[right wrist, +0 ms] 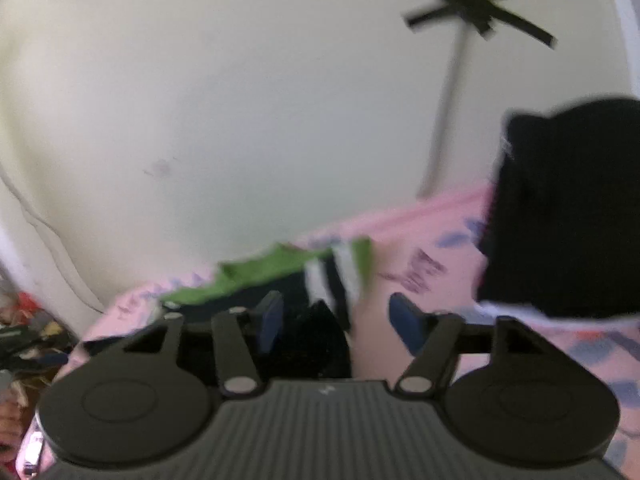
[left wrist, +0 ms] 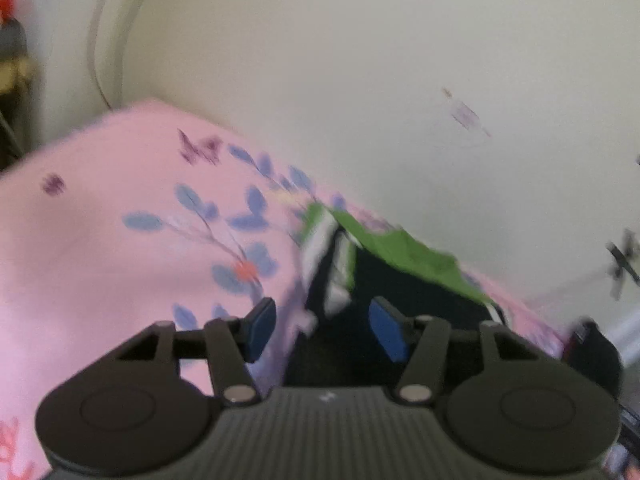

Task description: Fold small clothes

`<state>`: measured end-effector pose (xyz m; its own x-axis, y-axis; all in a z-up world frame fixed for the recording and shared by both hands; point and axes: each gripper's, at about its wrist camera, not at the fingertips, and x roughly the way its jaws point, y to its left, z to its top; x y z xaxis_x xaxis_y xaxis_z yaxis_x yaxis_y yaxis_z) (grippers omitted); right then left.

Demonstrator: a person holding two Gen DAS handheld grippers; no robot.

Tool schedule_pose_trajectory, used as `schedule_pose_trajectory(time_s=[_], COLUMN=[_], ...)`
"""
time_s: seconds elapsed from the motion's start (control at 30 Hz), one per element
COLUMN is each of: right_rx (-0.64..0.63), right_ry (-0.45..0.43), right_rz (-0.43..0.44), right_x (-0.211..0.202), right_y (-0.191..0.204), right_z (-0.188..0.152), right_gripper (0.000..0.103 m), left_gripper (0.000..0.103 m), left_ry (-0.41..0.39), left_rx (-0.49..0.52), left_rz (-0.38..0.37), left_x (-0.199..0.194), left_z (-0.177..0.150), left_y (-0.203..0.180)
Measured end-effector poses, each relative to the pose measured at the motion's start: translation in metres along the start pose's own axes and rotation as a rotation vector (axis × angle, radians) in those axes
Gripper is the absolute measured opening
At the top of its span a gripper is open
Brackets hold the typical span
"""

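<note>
A small black garment with green trim and white stripes (left wrist: 360,264) lies on a pink floral bedsheet (left wrist: 100,208). My left gripper (left wrist: 320,328) is open, its blue pads (left wrist: 386,330) apart just above the garment's left edge. In the right wrist view the same garment (right wrist: 316,280) lies ahead of my right gripper (right wrist: 340,324), which is open over the garment's right edge. Both views are blurred by motion.
A second black cloth item (right wrist: 560,208) sits on the sheet at the right. A cream wall (left wrist: 360,60) rises behind the bed. A ceiling fan (right wrist: 476,4) shows overhead. Clutter (right wrist: 24,332) lies off the bed's left side.
</note>
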<state>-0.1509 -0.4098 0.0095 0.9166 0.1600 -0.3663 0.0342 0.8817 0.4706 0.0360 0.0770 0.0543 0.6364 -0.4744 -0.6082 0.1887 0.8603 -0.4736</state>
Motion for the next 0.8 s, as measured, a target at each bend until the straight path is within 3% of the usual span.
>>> schedule_pose_trajectory(time_s=[0.1, 0.23, 0.33, 0.37, 0.4, 0.43, 0.5, 0.53, 0.57, 0.6, 0.67, 0.73, 0.77, 0.8], right_rx=[0.025, 0.084, 0.166, 0.197, 0.220, 0.230, 0.198, 0.173, 0.156, 0.165, 0.209, 0.241, 0.269, 0.298], right_ry=[0.073, 0.164, 0.174, 0.191, 0.208, 0.220, 0.223, 0.225, 0.234, 0.231, 0.235, 0.234, 0.230, 0.226], right_rz=[0.039, 0.061, 0.122, 0.146, 0.169, 0.178, 0.150, 0.126, 0.108, 0.113, 0.125, 0.133, 0.139, 0.154], right_x=[-0.012, -0.019, -0.023, -0.020, -0.015, -0.011, -0.004, -0.003, 0.000, 0.001, 0.003, 0.001, -0.001, -0.002], right_y=[-0.015, -0.030, -0.033, -0.033, -0.032, -0.029, -0.020, -0.016, -0.013, -0.015, -0.021, -0.025, -0.027, -0.029], right_z=[-0.030, -0.061, -0.070, -0.070, -0.070, -0.069, -0.069, -0.069, -0.069, -0.069, -0.068, -0.069, -0.070, -0.071], right_gripper=[0.062, 0.062, 0.063, 0.062, 0.062, 0.061, 0.050, 0.031, 0.022, 0.020, 0.019, 0.021, 0.025, 0.029], left_gripper=[0.066, 0.067, 0.066, 0.055, 0.023, 0.012, 0.011, 0.011, 0.010, 0.010, 0.011, 0.020, 0.029, 0.049], left_ry=[0.074, 0.191, 0.233, 0.213, 0.204, 0.201, 0.198, 0.190, 0.180, 0.185, 0.210, 0.216, 0.216, 0.221], left_rx=[0.008, -0.035, -0.053, -0.032, 0.001, 0.023, 0.007, 0.006, 0.004, -0.011, -0.033, -0.051, -0.084, -0.121], left_rz=[0.021, -0.053, -0.087, -0.068, -0.039, -0.013, -0.017, -0.003, 0.002, -0.005, -0.014, 0.022, 0.001, -0.027], left_x=[-0.002, 0.005, 0.012, 0.012, 0.013, 0.015, 0.013, 0.011, 0.007, 0.006, 0.007, 0.011, 0.008, 0.005], left_z=[-0.028, -0.052, -0.061, -0.062, -0.062, -0.061, -0.058, -0.055, -0.053, -0.051, -0.052, -0.055, -0.056, -0.056], left_y=[0.017, 0.026, 0.023, 0.019, 0.014, 0.013, 0.021, 0.025, 0.029, 0.035, 0.039, 0.038, 0.041, 0.045])
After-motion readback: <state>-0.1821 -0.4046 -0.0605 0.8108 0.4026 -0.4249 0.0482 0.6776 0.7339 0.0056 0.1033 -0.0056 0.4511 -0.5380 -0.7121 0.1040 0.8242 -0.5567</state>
